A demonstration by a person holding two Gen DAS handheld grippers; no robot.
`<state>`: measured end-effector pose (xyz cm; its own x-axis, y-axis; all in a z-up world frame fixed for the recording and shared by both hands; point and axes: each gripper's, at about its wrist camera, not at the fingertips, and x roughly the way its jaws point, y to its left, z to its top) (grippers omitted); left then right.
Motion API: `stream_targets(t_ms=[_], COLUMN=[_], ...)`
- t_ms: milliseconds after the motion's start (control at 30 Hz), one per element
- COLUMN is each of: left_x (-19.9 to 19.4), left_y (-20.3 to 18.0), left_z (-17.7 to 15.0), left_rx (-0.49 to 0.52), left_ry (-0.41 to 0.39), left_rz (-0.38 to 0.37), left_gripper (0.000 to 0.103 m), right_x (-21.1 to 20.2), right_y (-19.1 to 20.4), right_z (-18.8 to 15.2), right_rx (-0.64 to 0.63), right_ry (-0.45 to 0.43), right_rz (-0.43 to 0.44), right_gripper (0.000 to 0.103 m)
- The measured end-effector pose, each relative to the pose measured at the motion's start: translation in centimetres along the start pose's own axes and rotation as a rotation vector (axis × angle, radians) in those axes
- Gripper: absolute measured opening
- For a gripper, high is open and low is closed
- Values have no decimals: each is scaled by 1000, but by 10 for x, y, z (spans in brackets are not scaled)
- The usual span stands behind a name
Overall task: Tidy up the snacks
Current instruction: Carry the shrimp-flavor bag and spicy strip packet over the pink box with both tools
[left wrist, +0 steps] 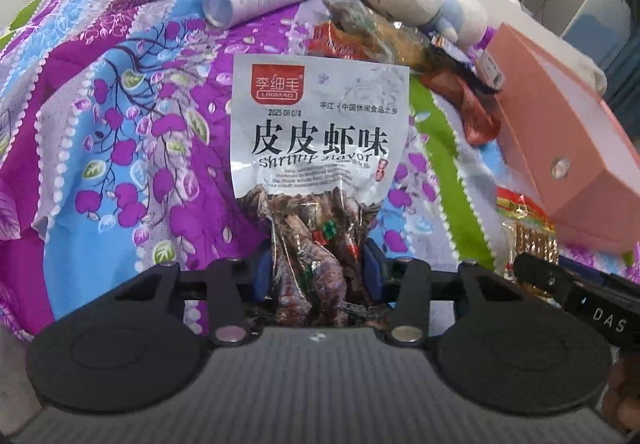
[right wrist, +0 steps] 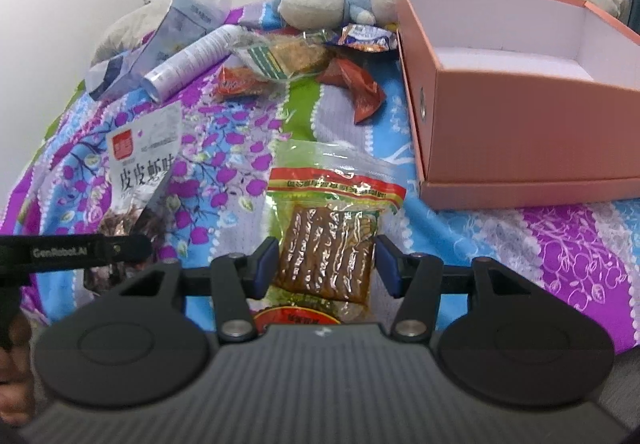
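Note:
My left gripper (left wrist: 317,274) is shut on the lower end of a silver shrimp-flavour snack bag (left wrist: 320,132), which stands upright over the floral bedspread. The same bag (right wrist: 140,160) shows at the left of the right wrist view. My right gripper (right wrist: 326,266) is shut on a clear packet of brown dried strips (right wrist: 328,244) with a red and green band, its blue pads against both sides. An open pink box (right wrist: 500,116) with a white inside sits to the right, seen also as the pink box (left wrist: 560,132) in the left wrist view.
Loose snacks lie beyond: a red packet (right wrist: 236,84), another red packet (right wrist: 360,88), a green-striped clear packet (right wrist: 280,56) and a blue packet (right wrist: 360,36). A plush toy (right wrist: 320,0), a white tube (right wrist: 192,60) and a crumpled plastic bag (right wrist: 180,20) sit further back.

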<state>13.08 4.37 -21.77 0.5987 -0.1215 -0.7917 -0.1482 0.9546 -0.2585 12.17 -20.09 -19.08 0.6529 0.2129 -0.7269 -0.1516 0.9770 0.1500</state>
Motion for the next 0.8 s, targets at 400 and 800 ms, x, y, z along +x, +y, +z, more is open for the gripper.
stream_targets(t_ms=[400,800], left_x=[-25,-51], left_y=[-28,-70], left_z=[35,81], left_rx=[7,46], left_ry=[-35,-102], left_rz=[-81,-136], left_gripper=[51,51], right_x=[-23,-52], right_y=[3,-7], right_z=[32,81], right_rx=[-13,-10], right_ry=[-63,-160], right_rz=[30,29], right_gripper=[54,37])
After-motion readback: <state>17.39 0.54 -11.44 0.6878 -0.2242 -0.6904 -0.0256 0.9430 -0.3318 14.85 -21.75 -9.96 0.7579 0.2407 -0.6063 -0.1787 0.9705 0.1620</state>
